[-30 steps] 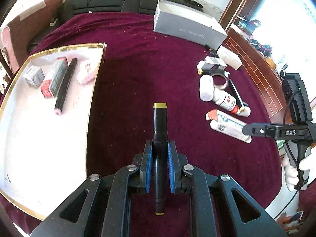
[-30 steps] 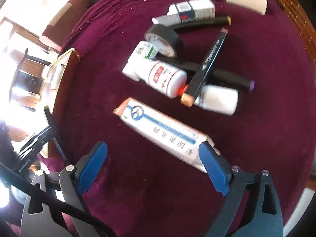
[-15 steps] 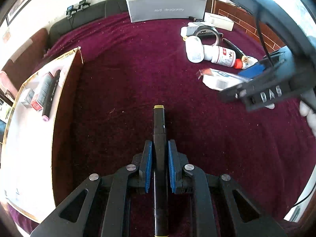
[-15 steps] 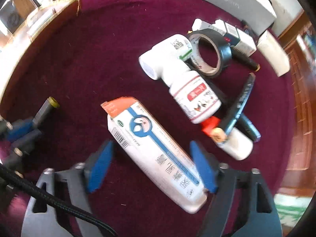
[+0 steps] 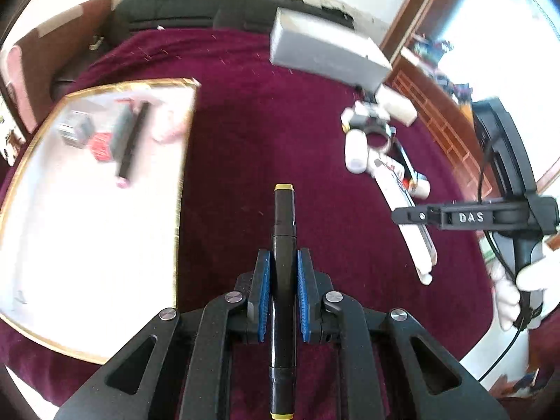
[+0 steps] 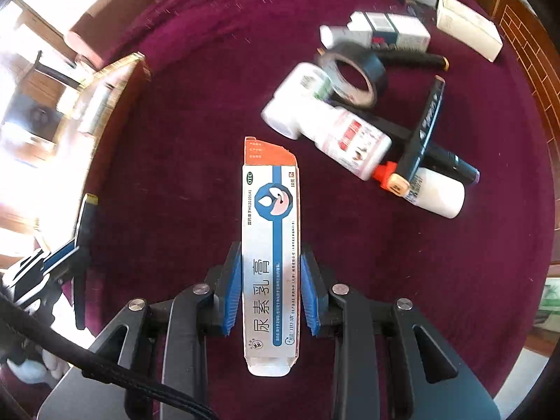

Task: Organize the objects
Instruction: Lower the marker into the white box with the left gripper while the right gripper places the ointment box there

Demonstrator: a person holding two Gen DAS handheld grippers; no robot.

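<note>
Right gripper: blue pads have just been closing and now press both long sides of a long white-and-blue cardboard ointment box with an orange end flap, held lengthwise above the maroon velvet cloth.

Left gripper: clamped tight on a black marker pen with yellow end caps, barrel running straight out between the pads, over the same cloth.

Left wrist view only: a gold-rimmed white tray to the left, holding a black pen with pink tip, a red box and a small grey box, all blurred; also the right gripper from the side, with a white-gloved hand on its handle.

Right wrist view only: the remaining pile, well clear of the held box – a roll of black tape, a white bottle with red cap touching a white cylindrical bottle, a dark flat pen lying across them, a small white bottle, and a white carton behind.

Both views: a long grey box at the far edge.
</note>
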